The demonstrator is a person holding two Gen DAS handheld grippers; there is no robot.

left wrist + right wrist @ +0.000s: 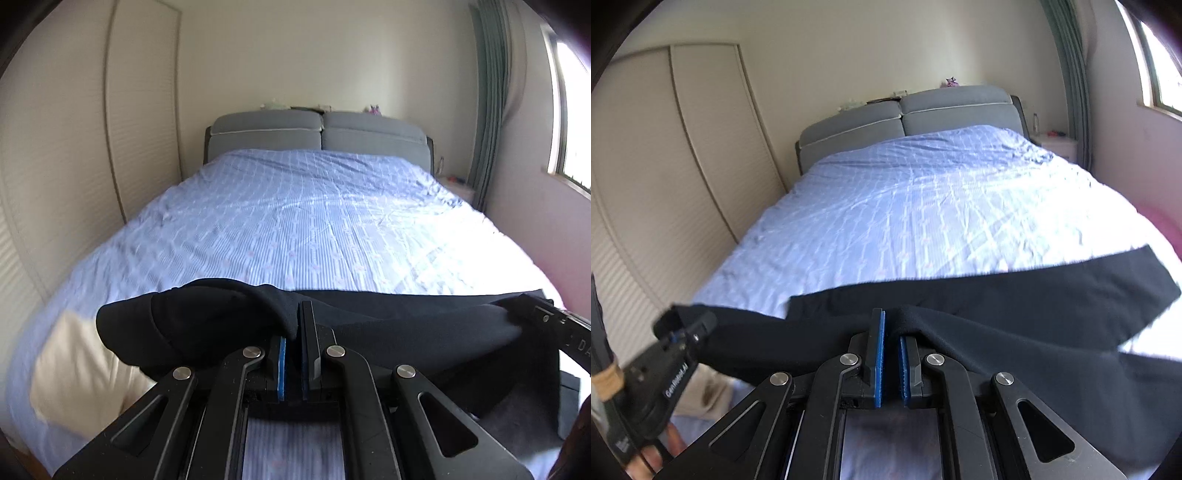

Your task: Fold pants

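Black pants [406, 325] are held up over the near end of a bed, stretched between my two grippers. My left gripper [297, 321] is shut on the pants' edge, with cloth bunched over its left finger. My right gripper [892, 325] is shut on the pants [1015, 314], which drape over its right finger and hang to the right. The right gripper shows at the right edge of the left wrist view [546, 314]. The left gripper shows at the lower left of the right wrist view [683, 325], also pinching the cloth.
The bed [295, 221] has a light blue patterned sheet and a grey padded headboard [317, 134]. A louvred wardrobe [665, 184] stands left. A window [569, 122], grey curtain [487, 92] and small nightstand [1058, 144] are right. A cream patch [85, 369] lies at the bed's near left.
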